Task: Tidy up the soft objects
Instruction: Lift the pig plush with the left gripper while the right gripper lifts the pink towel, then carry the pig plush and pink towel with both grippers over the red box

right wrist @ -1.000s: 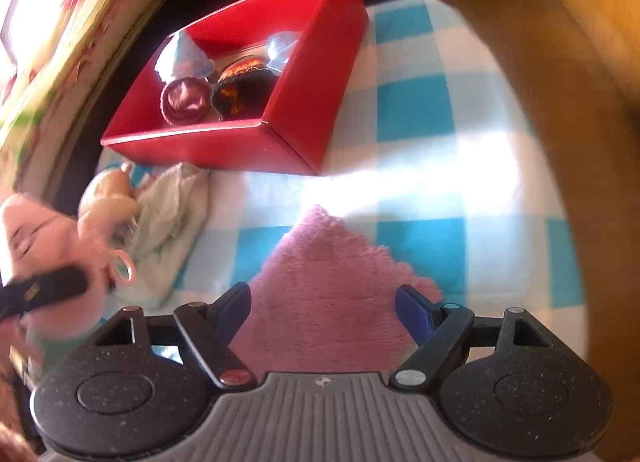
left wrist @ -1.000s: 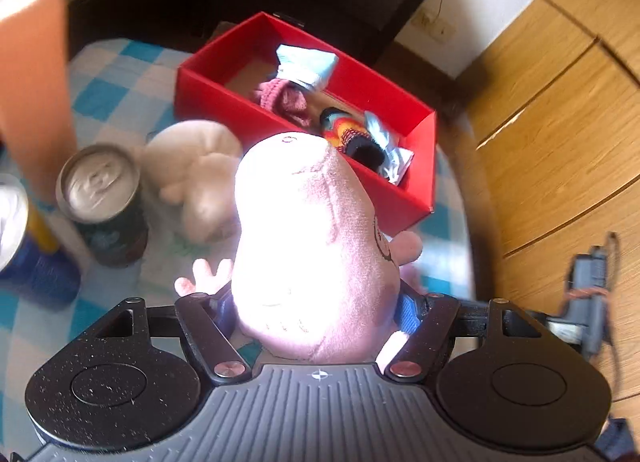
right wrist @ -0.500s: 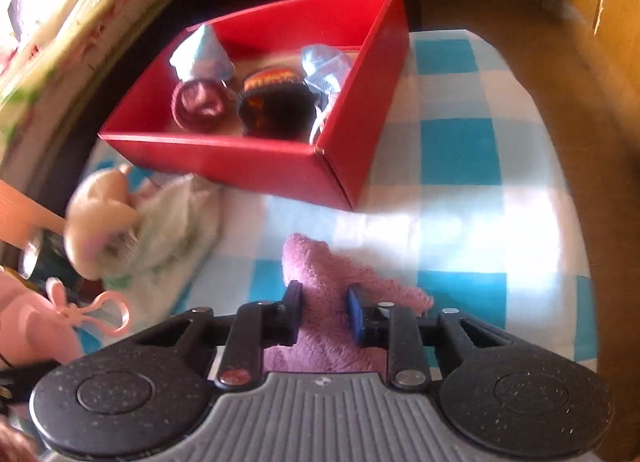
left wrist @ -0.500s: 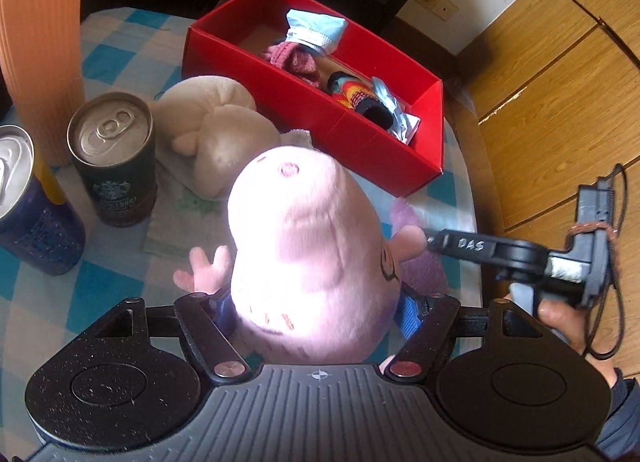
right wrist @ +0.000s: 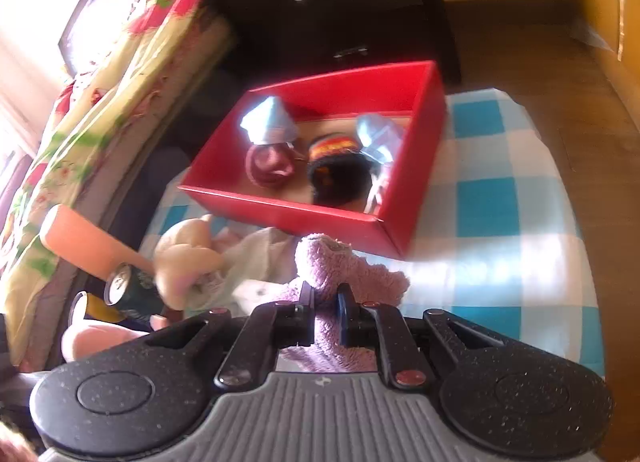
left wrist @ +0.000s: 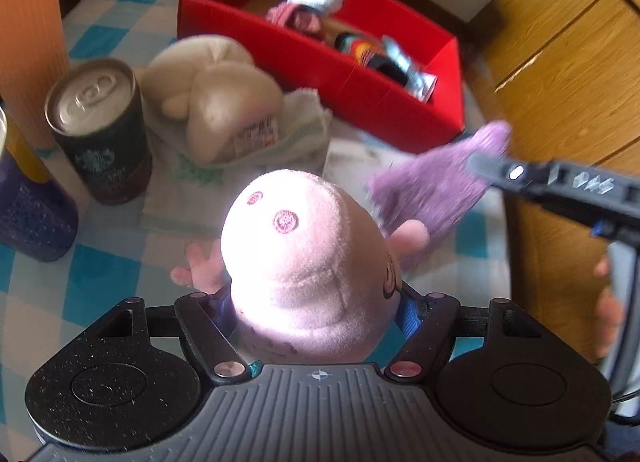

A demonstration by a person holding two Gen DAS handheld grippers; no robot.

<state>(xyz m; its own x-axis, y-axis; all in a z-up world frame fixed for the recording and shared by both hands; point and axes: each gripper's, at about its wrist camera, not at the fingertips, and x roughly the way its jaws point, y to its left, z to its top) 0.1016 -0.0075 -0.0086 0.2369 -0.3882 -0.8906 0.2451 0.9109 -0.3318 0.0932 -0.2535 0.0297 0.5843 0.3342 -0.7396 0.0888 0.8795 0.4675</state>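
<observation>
The right gripper (right wrist: 325, 308) is clenched on the purple cloth (right wrist: 340, 262); the left gripper (left wrist: 316, 302) grasps the pink plush pig (left wrist: 308, 258), the red box (left wrist: 360, 90) beyond both.

We can read very little here. The dark can (left wrist: 102, 130) beside the cream plush toy (left wrist: 216, 102) carries a pale round emblem and lines of print on its side, too blurred for us to make out. The toy's sewn-in tag (left wrist: 256, 136) shows red and dark lettering we cannot decipher. White marks on the right gripper (left wrist: 516, 174), seen from the left wrist, look like characters, but we cannot read them.
</observation>
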